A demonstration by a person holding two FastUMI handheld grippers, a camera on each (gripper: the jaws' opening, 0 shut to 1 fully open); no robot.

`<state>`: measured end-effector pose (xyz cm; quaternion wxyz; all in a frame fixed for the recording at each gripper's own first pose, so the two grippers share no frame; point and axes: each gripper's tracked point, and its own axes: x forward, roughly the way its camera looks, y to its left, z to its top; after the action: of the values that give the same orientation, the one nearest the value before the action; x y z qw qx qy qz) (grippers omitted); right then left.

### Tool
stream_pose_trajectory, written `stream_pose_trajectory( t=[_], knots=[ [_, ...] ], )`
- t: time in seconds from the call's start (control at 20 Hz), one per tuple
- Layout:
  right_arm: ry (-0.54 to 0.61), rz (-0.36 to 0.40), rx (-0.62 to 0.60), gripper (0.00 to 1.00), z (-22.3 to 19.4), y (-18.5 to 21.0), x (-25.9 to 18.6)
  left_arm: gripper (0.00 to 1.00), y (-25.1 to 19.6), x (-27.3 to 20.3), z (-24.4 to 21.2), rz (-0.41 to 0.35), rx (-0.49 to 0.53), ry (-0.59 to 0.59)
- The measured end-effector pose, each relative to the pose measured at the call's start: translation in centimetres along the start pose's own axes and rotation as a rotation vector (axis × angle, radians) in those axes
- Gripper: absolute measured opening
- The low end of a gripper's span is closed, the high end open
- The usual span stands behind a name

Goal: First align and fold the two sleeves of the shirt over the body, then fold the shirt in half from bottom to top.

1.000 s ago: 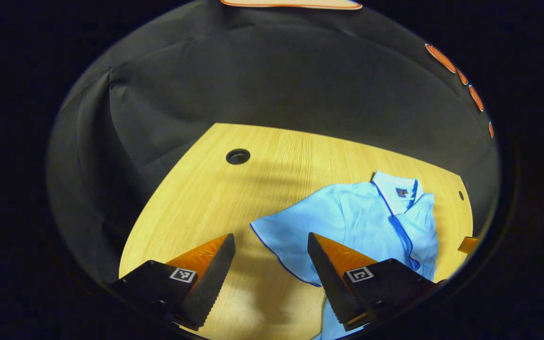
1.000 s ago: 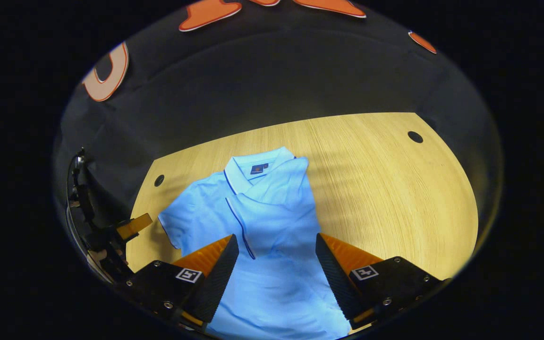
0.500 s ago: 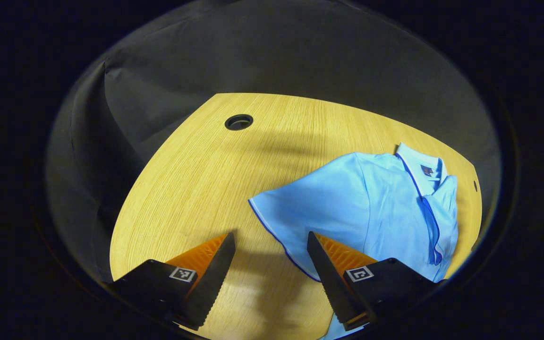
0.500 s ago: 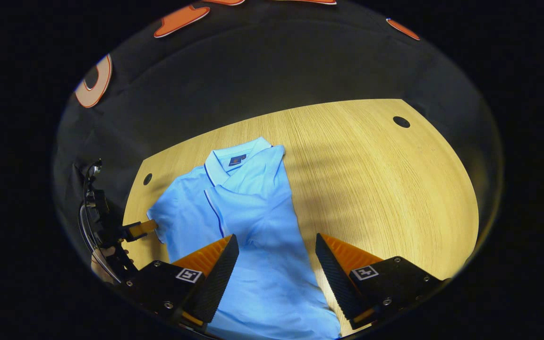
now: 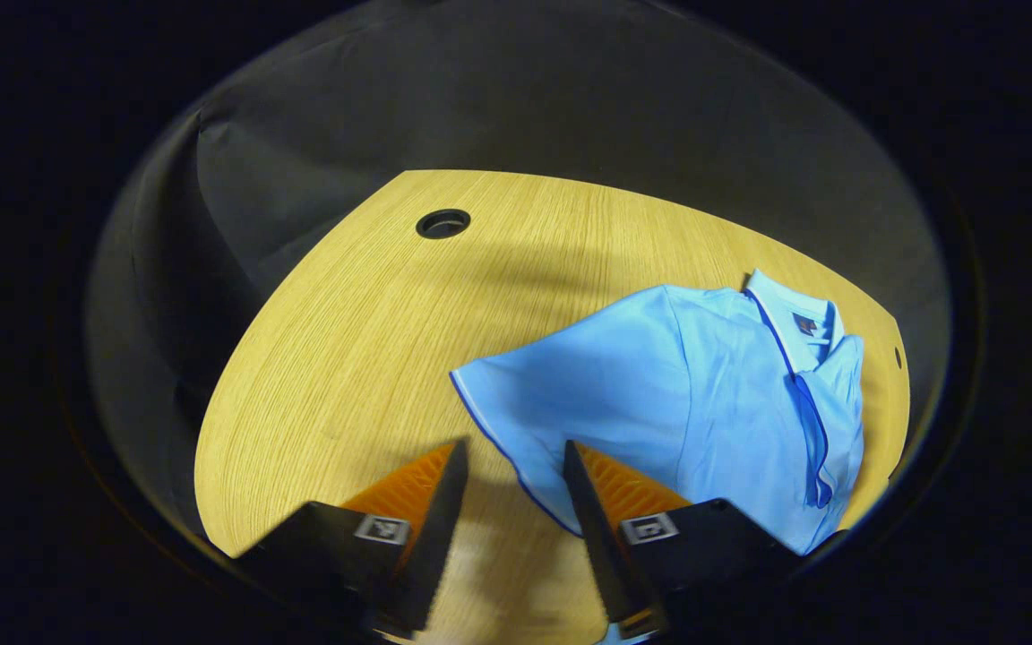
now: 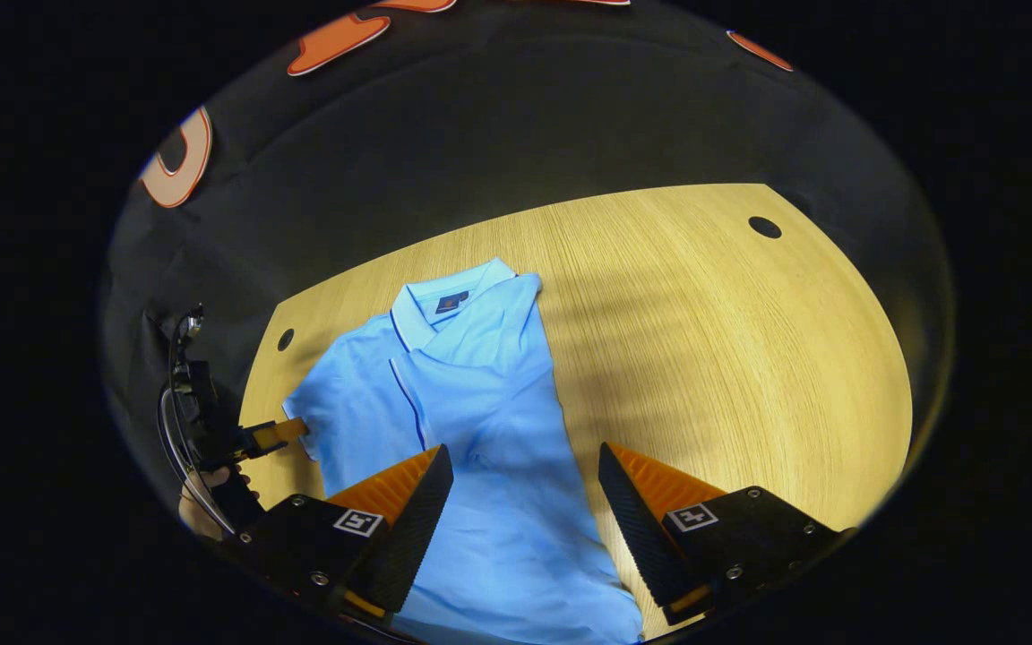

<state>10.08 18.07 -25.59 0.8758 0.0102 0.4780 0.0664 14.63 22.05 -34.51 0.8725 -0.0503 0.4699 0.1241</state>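
Left tongs [image 5: 507, 488] agape at shirt [image 5: 704, 403] sleeve

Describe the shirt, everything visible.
The shirt is a light blue polo with a collar, dark blue piping and a small dark label inside the neck. It looks like thin, smooth knit. It lies flat on the wooden table, collar at the far side. One side is already folded over the body; the other sleeve is spread out. The left gripper is open around that sleeve's hem; contact is unclear.
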Motion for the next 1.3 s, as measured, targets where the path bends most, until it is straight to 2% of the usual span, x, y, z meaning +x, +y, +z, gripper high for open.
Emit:
stream_pose_trajectory(
  t=[0.1,0.2,0.3,0.4,0.45,0.7,0.9,1.3],
  knots=[
    [0.001,-0.005,-0.002,0.99,0.0,-0.4,0.2,0.34,-0.3,0.4,0.3,-0.009,0.009,-0.006],
    [0.000,-0.008,0.003,0.99,-0.1,-0.7,-0.1,0.32,-0.9,0.0,0.9,-0.026,0.022,-0.020],
    [0.000,-0.009,0.009,0.99,-0.2,-0.9,-0.1,0.07,-1.3,0.5,0.6,-0.023,-0.011,-0.032],
    [0.001,-0.013,0.008,0.99,-0.4,-1.2,-0.2,0.04,-3.3,0.4,1.1,-0.120,-0.033,-0.045],
    [0.000,-0.014,0.007,0.99,-0.5,-1.3,-0.2,0.04,-4.1,-0.1,1.1,-0.139,-0.038,-0.038],
    [-0.011,-0.013,0.006,0.99,-0.5,-1.5,-0.5,0.04,-6.4,-3.4,4.1,-0.186,0.038,-0.145],
    [-0.025,-0.011,0.021,0.99,-0.5,-2.2,-1.3,0.04,-10.2,-6.7,6.1,-0.247,0.102,-0.197],
    [-0.039,-0.016,0.053,0.99,-0.7,-4.7,-2.7,0.04,-20.5,-8.9,5.2,-0.370,0.190,-0.183]
  ],
)
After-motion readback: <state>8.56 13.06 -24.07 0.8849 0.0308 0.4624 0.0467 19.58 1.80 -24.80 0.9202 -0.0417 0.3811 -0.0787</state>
